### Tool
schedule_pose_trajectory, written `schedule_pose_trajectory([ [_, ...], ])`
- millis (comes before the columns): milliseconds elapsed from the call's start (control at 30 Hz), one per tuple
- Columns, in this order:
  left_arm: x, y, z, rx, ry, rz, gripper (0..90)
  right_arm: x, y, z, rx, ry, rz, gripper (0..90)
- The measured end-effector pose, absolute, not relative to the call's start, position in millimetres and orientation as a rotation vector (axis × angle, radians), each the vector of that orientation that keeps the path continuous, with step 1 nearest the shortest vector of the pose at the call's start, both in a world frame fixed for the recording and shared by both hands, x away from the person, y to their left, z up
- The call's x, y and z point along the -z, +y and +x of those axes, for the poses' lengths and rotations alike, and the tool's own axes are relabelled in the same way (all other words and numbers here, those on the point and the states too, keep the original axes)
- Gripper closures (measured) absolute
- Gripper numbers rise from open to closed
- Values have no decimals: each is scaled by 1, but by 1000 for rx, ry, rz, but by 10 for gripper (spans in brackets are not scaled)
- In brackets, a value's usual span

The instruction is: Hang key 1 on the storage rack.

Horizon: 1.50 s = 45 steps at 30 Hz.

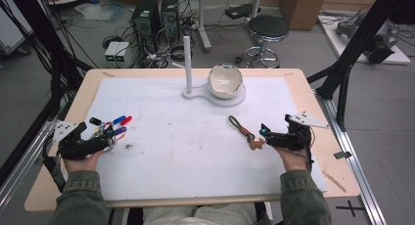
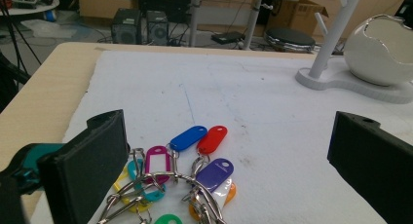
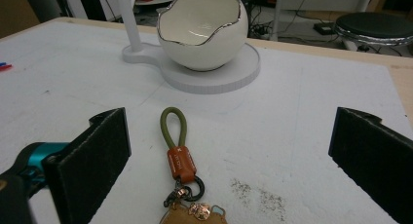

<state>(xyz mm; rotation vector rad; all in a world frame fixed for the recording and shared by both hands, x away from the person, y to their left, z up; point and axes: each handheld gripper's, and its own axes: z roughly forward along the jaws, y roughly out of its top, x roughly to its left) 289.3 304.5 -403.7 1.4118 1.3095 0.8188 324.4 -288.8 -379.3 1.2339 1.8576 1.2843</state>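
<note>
Right now, in the high view, the left gripper (image 1: 105, 141) sits at the bunch of coloured key tags (image 1: 111, 128), well to the near-left of the egg-shaped bowl (image 1: 224, 80), and the right gripper (image 1: 264, 134) sits at the leather keychain (image 1: 243, 132), near-right of that bowl, both on the white mat (image 1: 191, 137) over the desk (image 1: 83, 88). Risk here: both grabs at once, so attention splits, and either bunch could get shoved across the mat instead of picked up. In the left gripper view, the fingers (image 2: 85, 173) stand wide apart w/ the tag bunch (image 2: 195, 160) low between them, holding nothing; the metal ring and chain (image 2: 160, 192) lie flat. If the fingers close on just one tag or a loose link, the rest will prob. swing, slip out or snag, esp. since the tags fan out toward the bowl (image 2: 380, 51). In the right gripper view, the fingers (image 3: 95, 158) are also wide, empty, w/ the keychain's olive loop (image 3: 174, 126) pointing at the bowl (image 3: 202, 31) and the brown tab (image 3: 181, 163) nearer. It's thin and flat, so closing too high misses it; closing off-centre could spin it or pinch the cord only, and the charm end (image 3: 195, 212) would dangle and drop.
</note>
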Motion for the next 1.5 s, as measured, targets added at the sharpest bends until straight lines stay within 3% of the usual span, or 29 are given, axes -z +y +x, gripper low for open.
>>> schedule_pose_trajectory([
  [767,404,306,289,-815,1313,1403,17,369,-264,356,-1208,2034,1219,6],
  [1500,404,306,291,-806,1309,1406,17,391,-254,389,-1090,2160,1290,6],
])
